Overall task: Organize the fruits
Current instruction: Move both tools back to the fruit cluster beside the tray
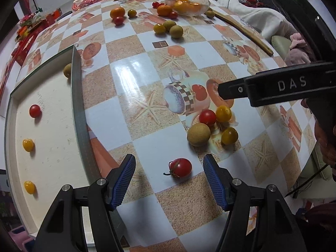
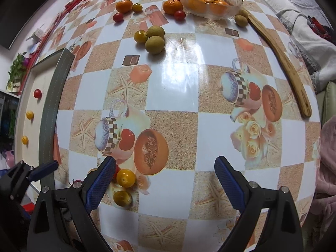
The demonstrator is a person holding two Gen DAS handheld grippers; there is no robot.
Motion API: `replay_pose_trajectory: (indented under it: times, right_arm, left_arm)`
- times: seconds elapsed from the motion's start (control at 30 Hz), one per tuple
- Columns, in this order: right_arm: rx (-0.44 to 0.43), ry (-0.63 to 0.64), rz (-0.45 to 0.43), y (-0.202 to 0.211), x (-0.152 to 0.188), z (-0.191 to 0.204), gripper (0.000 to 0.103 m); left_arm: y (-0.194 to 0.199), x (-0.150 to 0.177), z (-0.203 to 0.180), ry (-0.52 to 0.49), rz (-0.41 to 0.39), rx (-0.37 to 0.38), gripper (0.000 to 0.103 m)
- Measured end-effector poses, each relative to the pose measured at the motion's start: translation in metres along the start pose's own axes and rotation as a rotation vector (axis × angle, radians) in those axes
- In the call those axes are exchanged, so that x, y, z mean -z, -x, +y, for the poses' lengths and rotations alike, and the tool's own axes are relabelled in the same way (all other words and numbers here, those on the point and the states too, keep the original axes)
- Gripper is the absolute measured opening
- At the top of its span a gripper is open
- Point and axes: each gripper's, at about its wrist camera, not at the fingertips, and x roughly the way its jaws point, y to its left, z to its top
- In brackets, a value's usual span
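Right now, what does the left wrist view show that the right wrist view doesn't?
Only the left view shows the stemmed red tomato between its open left tongs, and the brown longan. Only the right view shows the right tongs open over bare tablecloth. Both share the glass bowl, wooden spatula and tray.

Left wrist view: looks steeply down along its left tongs point(image 1: 169, 183) at the checked surface point(image 1: 147, 67), close above it, with a stemmed cherry tomato point(image 1: 180, 167) between the open fingers. Right wrist view: likewise steep and close, right tongs point(image 2: 164, 185) over bare surface point(image 2: 178, 96). Shared: glass bowl point(image 1: 187, 3) point(image 2: 210, 0) at 12 o'clock, tray point(image 1: 76, 96) point(image 2: 53, 96) at 9 o'clock, wooden spatula point(image 1: 243, 31) point(image 2: 281, 63) at 2 o'clock.
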Motion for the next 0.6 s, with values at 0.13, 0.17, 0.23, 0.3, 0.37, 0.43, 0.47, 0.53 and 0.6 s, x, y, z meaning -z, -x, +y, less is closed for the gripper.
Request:
replay_pose_trajectory:
  times: [0.13, 0.17, 0.23, 0.3, 0.37, 0.43, 0.47, 0.53, 0.6]
  right_arm:
    - [-0.023, 0.017, -0.007, 0.001, 0.002, 0.003, 0.092]
    - [-0.022, 0.027, -0.007, 0.0, 0.003, 0.005, 0.091]
    - [-0.029, 0.044, -0.003, 0.002, 0.007, 0.006, 0.088]
    - [-0.053, 0.056, 0.01, 0.002, 0.012, 0.005, 0.074]
    - [-0.071, 0.071, 0.032, 0.0, 0.016, 0.007, 0.068]
    - [-0.096, 0.081, 0.054, -0.005, 0.019, 0.009, 0.063]
    - [-0.11, 0.083, 0.059, -0.006, 0.019, 0.01, 0.061]
    - [-0.128, 0.101, 0.07, -0.008, 0.021, 0.015, 0.059]
    - [-0.145, 0.119, 0.083, -0.01, 0.023, 0.02, 0.055]
  left_arm:
    - [-0.006, 0.0, -0.005, -0.013, 0.009, -0.002, 0.068]
    - [-0.007, 0.0, -0.006, -0.018, 0.012, -0.006, 0.068]
    - [-0.009, 0.0, -0.008, -0.025, 0.016, -0.008, 0.068]
    - [-0.011, 0.001, -0.011, -0.033, 0.018, -0.01, 0.068]
    - [-0.013, 0.002, -0.013, -0.046, 0.018, -0.015, 0.068]
    - [-0.015, 0.001, -0.015, -0.059, 0.02, -0.02, 0.068]
    - [-0.016, 0.001, -0.016, -0.064, 0.024, -0.017, 0.068]
    - [-0.016, 0.002, -0.017, -0.076, 0.025, -0.016, 0.068]
    - [-0.016, 0.003, -0.018, -0.088, 0.02, -0.017, 0.068]
